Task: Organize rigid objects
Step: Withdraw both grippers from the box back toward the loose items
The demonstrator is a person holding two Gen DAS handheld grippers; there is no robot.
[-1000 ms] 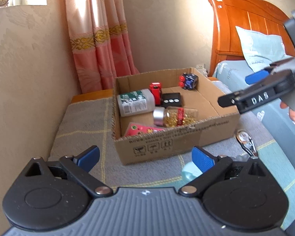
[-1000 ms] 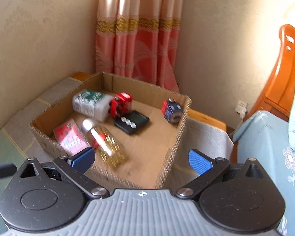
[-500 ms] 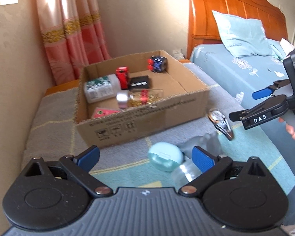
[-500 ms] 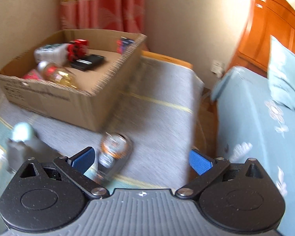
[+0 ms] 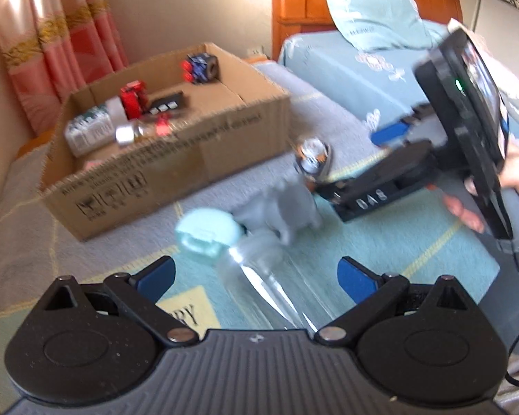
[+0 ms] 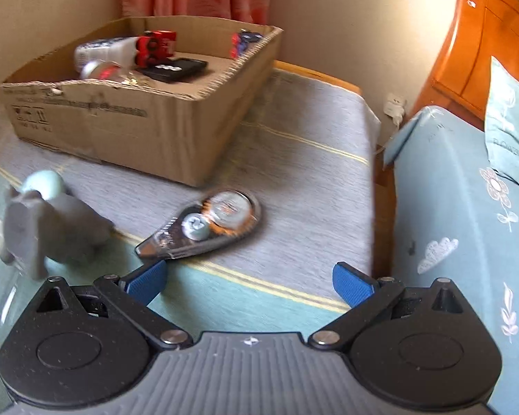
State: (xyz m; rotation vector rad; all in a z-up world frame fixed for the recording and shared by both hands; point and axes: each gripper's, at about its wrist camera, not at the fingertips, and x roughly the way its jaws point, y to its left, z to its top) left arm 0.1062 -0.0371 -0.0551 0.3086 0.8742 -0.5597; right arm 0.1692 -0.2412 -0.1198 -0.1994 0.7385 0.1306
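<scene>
You are holding both tools over the cloth-covered worktop (image 6: 294,159), and neither is carrying anything. Your right hand-held gripper (image 6: 249,285) is spread wide, its blue pads (image 6: 351,285) apart, and it is pointing at the correction tape dispenser (image 6: 207,226), which is lying flat on the cloth just in front of the left pad and near the cardboard box (image 6: 121,117). Your left hand-held gripper (image 5: 256,276) is likewise released, hanging above the clear plastic bottle (image 5: 270,283) with its mint cap (image 5: 207,233), beside a grey toy animal (image 5: 287,207).

The dispenser is looking light, stiff and smooth-shelled, so it is likely to skate on the cloth. Take it across the broad round body, not the thin tip. The bottle seems empty and may be rolling or denting easily; grip it mid-body, gently.
</scene>
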